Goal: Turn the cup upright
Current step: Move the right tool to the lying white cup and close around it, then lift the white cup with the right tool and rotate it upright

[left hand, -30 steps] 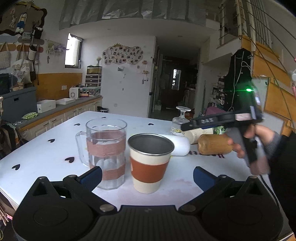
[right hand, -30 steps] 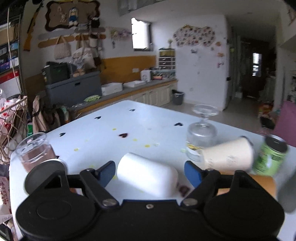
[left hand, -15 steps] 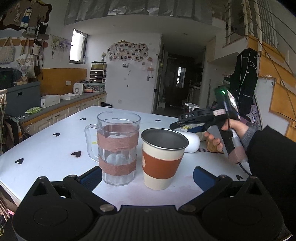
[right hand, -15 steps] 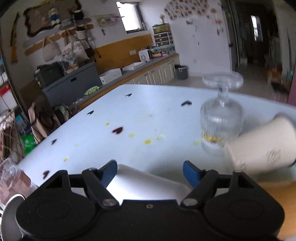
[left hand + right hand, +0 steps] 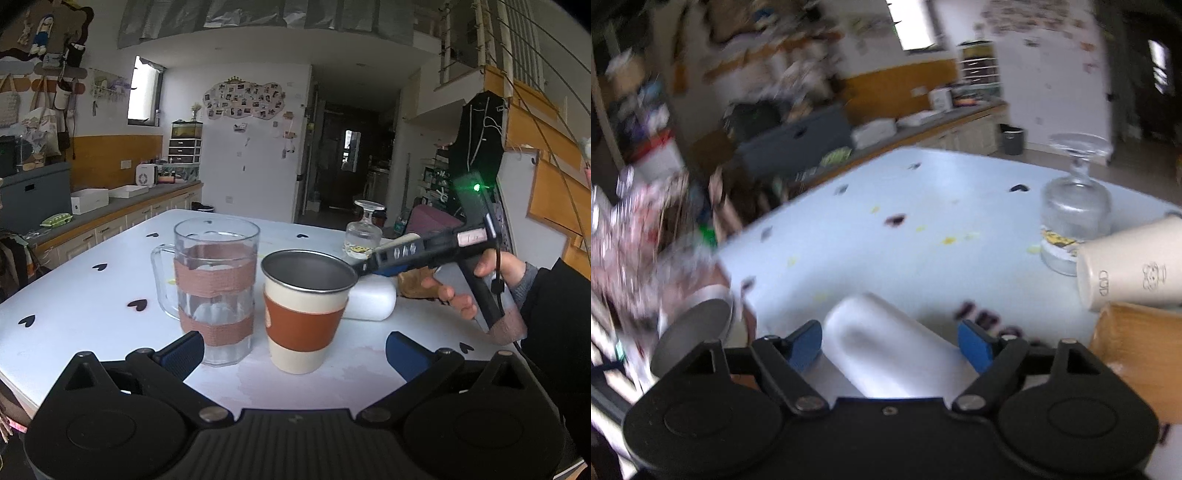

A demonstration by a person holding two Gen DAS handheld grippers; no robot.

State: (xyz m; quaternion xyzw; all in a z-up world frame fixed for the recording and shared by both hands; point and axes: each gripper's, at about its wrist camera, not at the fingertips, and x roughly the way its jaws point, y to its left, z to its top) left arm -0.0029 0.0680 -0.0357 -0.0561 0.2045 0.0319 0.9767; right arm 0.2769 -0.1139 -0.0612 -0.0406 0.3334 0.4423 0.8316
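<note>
White cup (image 5: 886, 354) on its side, framed by the spread right gripper (image 5: 889, 344).

The cup lies on the tabletop (image 5: 923, 229), between the blue pads without visible contact. Right of it, a cream paper cup (image 5: 1134, 273) printed "CUP" lies tipped. The left gripper (image 5: 293, 349) is spread too, empty, facing an orange-sleeved cup (image 5: 304, 314).

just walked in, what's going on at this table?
A person holds a gripper in each hand. The right gripper, open, is straddling a white cup lying on its side, not yet closed on it. The left gripper hangs open in front of an upright glass mug and orange-sleeved cup, touching neither. Behind lie a beige cup, a wooden cup and an inverted stem glass.
</note>
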